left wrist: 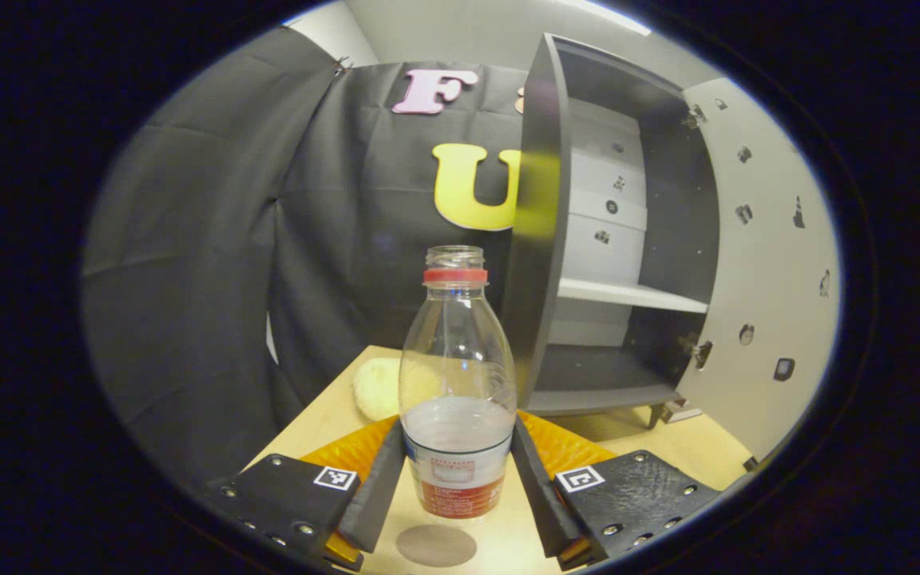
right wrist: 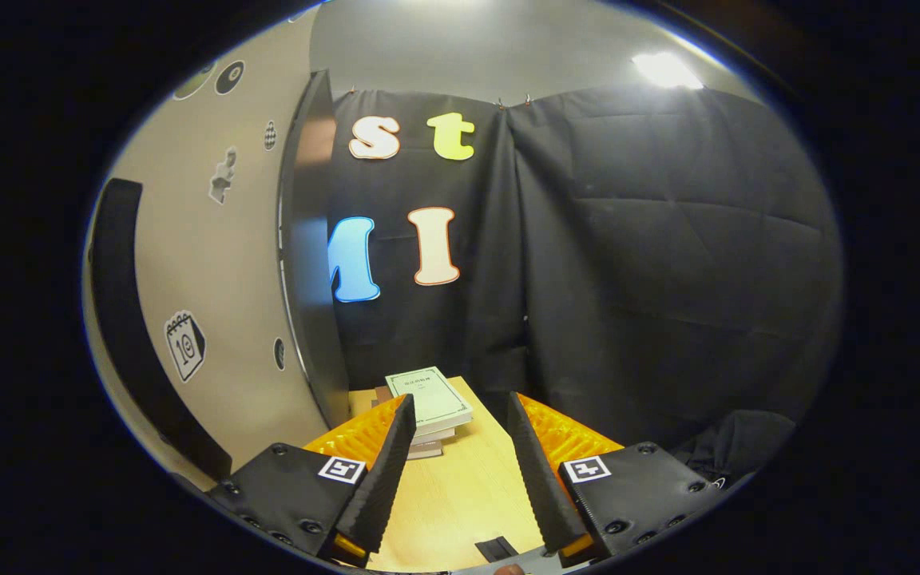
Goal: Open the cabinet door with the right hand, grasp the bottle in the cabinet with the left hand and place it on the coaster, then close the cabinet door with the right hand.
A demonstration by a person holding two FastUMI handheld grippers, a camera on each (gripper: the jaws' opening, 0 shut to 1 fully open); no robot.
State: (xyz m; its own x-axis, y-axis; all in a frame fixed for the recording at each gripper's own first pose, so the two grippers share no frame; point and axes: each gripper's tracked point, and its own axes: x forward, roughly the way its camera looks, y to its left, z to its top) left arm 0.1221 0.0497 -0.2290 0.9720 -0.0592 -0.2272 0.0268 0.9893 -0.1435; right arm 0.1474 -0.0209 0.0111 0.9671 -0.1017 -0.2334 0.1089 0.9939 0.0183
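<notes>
Left gripper (left wrist: 458, 479) fingers pinch inward; right gripper (right wrist: 456, 471) fingers spread.

bottle (left wrist: 458, 375): clear glossy plastic, with a paper-like printed label
tabletop (left wrist: 500, 543): pale wood, smooth, matt
cabinet (left wrist: 616, 239): dark board, satin sheen on the edge
coaster (left wrist: 435, 545): flat, matt grey
booth wall (right wrist: 668, 255): black cloth, creased, matt
books (right wrist: 428, 403): paper covers, matt

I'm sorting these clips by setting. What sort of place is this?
Most likely a staged recording booth, not a real home: black cloth wall hangs behind a wooden table, and on it stands a small cabinet, door open. The left claw holds a bottle above a coaster.
</notes>
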